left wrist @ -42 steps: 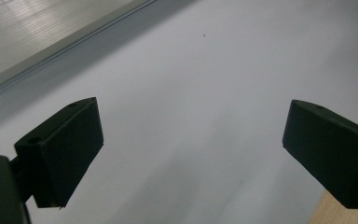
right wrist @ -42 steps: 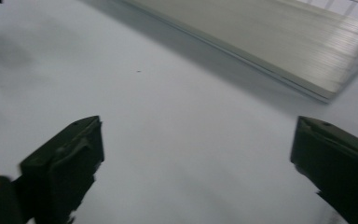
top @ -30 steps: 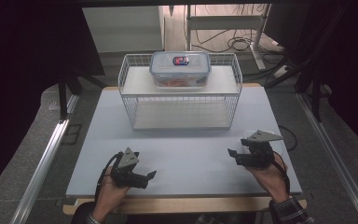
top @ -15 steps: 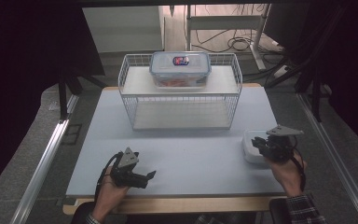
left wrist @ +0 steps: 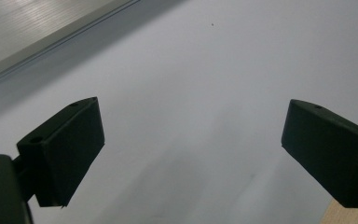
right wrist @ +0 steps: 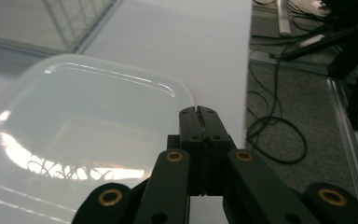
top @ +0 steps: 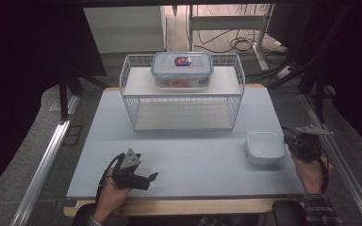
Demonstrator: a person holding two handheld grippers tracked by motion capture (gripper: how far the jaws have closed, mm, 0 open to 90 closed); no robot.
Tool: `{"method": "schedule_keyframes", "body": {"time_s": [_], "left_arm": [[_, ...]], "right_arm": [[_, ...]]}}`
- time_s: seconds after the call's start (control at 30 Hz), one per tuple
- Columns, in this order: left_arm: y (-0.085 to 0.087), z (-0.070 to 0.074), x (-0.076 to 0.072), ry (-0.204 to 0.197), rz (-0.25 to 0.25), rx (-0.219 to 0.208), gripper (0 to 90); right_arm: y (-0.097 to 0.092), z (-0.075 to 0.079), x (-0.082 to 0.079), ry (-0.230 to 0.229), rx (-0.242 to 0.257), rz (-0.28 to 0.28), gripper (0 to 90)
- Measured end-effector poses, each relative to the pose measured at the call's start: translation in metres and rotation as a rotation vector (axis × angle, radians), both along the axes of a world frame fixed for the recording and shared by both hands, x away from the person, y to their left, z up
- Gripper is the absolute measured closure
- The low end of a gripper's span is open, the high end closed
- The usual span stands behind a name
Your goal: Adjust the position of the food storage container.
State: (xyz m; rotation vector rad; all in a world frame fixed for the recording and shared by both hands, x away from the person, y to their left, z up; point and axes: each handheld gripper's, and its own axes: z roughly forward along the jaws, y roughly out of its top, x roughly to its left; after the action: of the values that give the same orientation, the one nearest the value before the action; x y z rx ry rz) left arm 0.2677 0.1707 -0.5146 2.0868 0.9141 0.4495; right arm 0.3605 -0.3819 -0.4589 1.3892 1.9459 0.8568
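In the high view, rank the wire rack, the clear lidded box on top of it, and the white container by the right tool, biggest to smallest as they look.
1. Wire rack, clearly the largest.
2. Clear lidded box.
3. White container, smallest as it looks, beside the right tool.

The white container lies nearer the camera than the box, so it is smaller in fact too.

You are looking at open table (top: 193, 160) running wide between your two grippers, while the wire rack (top: 184, 101) is standing across the far middle with a lidded box (top: 182, 69) sitting on top, and a white container (top: 265, 147) is blocking the near right edge just beside your right gripper (top: 296, 143).
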Motion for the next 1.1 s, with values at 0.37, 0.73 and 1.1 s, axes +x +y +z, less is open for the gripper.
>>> {"method": "schedule_keyframes", "body": {"time_s": [0.37, 0.73, 1.1], "left_arm": [[0.0, 0.0, 0.0, 0.0, -0.002, 0.005, 5.6], [-0.001, 0.0, 0.0, 0.006, -0.002, 0.003, 5.7], [-0.003, -0.001, 0.001, 0.012, -0.005, 0.001, 5.7]], "right_arm": [[0.003, -0.006, 0.002, 0.037, 0.002, 0.013, 89.6], [0.025, -0.008, 0.0, 0.053, 0.019, 0.107, 89.6], [0.045, -0.012, 0.002, 0.058, 0.05, 0.174, 89.5]]}}
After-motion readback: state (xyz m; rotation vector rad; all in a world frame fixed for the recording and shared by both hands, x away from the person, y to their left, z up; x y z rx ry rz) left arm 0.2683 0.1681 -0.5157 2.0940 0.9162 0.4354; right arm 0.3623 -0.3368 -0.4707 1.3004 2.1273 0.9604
